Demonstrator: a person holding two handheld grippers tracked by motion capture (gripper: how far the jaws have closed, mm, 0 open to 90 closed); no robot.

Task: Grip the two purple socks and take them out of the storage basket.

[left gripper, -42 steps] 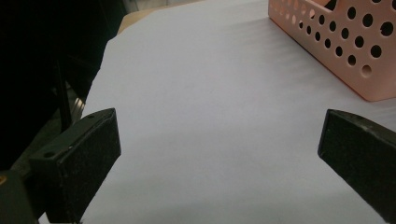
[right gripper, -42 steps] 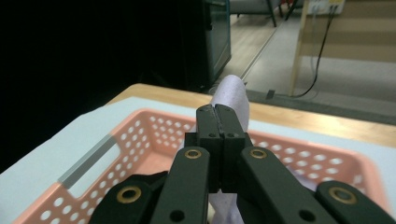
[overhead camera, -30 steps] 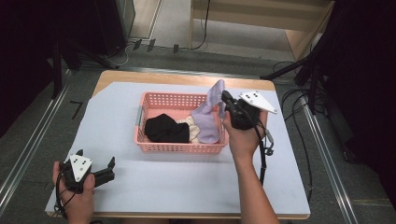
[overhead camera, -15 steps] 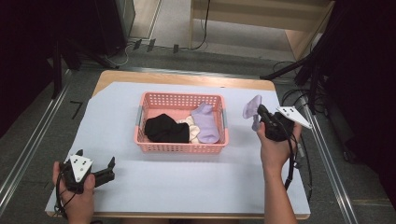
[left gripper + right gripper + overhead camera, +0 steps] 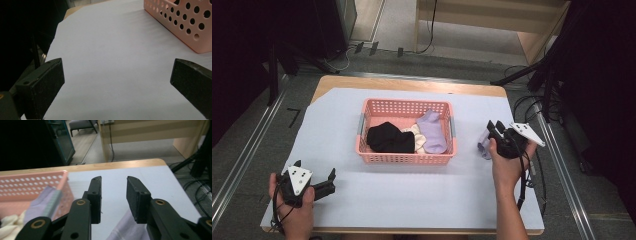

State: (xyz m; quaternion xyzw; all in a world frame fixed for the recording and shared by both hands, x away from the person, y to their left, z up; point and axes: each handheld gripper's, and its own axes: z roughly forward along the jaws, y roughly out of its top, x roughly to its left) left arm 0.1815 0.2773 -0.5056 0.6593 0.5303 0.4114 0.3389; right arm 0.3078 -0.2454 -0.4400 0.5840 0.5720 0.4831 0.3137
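Note:
A pink perforated basket (image 5: 406,159) stands mid-table and holds a black sock (image 5: 388,138), a cream sock (image 5: 414,132) and a lavender sock (image 5: 432,133). To the right of the basket a second lavender sock (image 5: 482,148) lies on the white sheet. My right gripper (image 5: 494,127) hovers just over it. Its jaws have just been opening, and the sock (image 5: 125,230) lies loose below my right gripper (image 5: 114,180) without the pads pressing on it. My left gripper (image 5: 331,182) rests at the near left, wide open and empty (image 5: 117,65).
The basket's corner (image 5: 190,27) is to the right of the left gripper. The basket wall (image 5: 30,185) and the lavender sock (image 5: 43,202) inside it are left of the right gripper. A white sheet (image 5: 452,195) covers the wooden table. Cables trail off the right edge.
The right gripper carried the lavender sock from over the basket to the right, came down to the table and opened; the sock now lies on the sheet. The left gripper stayed put.

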